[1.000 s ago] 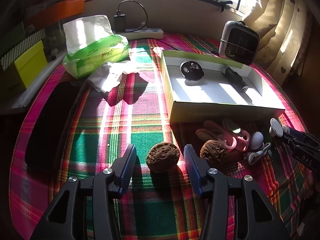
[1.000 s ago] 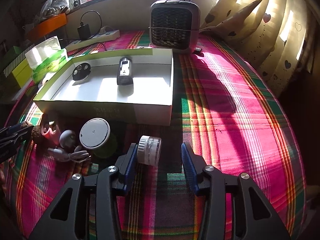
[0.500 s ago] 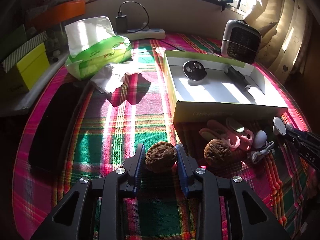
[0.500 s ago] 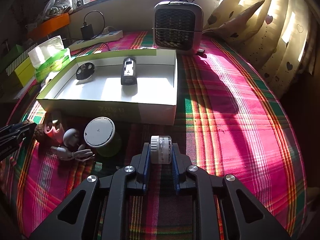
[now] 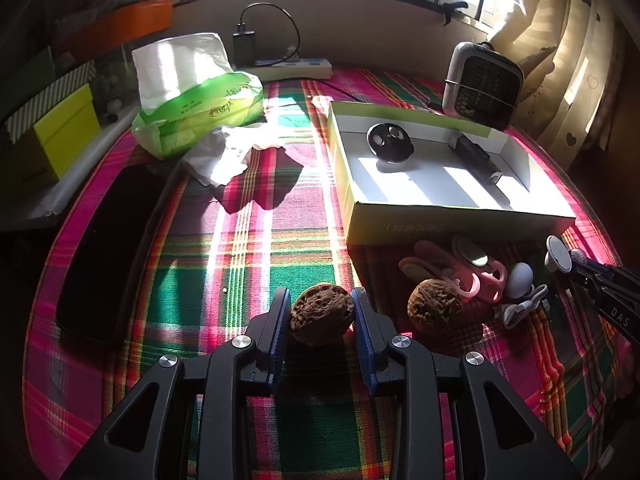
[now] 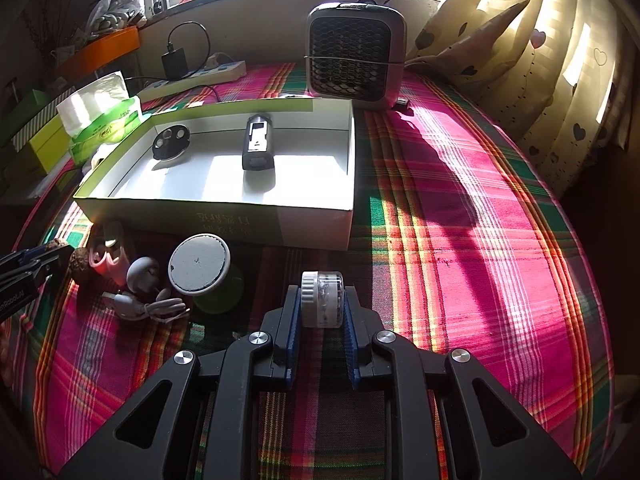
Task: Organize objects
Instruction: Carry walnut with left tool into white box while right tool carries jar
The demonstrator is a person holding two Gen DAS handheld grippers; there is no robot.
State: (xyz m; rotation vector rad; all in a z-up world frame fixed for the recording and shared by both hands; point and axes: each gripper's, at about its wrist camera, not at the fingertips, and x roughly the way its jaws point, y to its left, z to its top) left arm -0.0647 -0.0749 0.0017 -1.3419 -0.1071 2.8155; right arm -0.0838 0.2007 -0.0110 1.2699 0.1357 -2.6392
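Left wrist view: a walnut [image 5: 322, 314] sits pinched between the blue pads of the left hand-held gripper [image 5: 320, 320], in front of the open box [image 5: 448, 222] and low over the plaid surface [image 5: 240, 240]. Its round, bumpy shell could roll out if the squeeze slackens. The right hand-held gripper [image 6: 322, 312] clamps a small clear jar [image 6: 322, 298] on its side, also in front of the box; its smooth wall may slip, or clip the box wall when lifted.

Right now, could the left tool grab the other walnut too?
Probably not yet. The left tool is already shut on one walnut. The second walnut lies uncovered just beside it, so the path is open once the tool is emptied.
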